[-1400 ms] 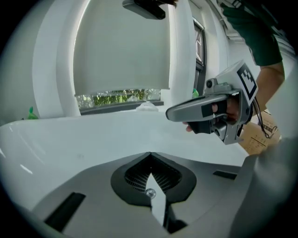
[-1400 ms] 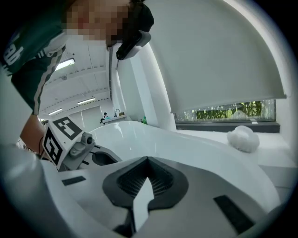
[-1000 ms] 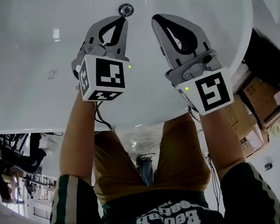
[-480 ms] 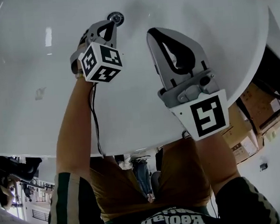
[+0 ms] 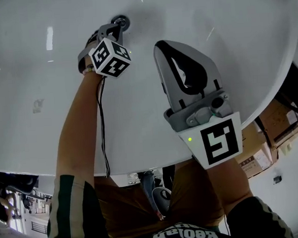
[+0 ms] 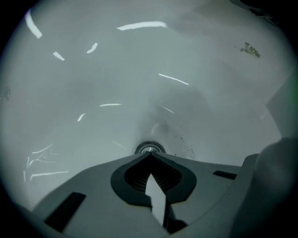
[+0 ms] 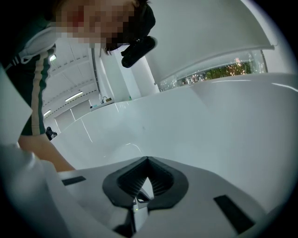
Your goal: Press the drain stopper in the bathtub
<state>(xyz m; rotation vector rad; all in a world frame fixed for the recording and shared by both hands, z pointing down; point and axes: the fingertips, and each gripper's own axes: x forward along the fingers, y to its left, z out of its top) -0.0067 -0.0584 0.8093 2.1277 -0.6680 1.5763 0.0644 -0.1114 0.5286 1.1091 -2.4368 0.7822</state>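
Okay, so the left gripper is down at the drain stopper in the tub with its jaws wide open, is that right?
Not quite. The left gripper is down at the drain stopper, but its jaws are together, not wide open. The left gripper view shows the two tips meeting in a point right at the stopper's near rim.

Grey tongs [image 5: 161,45], black-and-white marker cubes [image 5: 220,140], black cable [image 5: 101,122], green-striped dark sleeves [image 5: 64,213], brown trousers [image 5: 194,189]

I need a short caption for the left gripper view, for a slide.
Shut left gripper points its tips at the drain stopper on the white bathtub floor.
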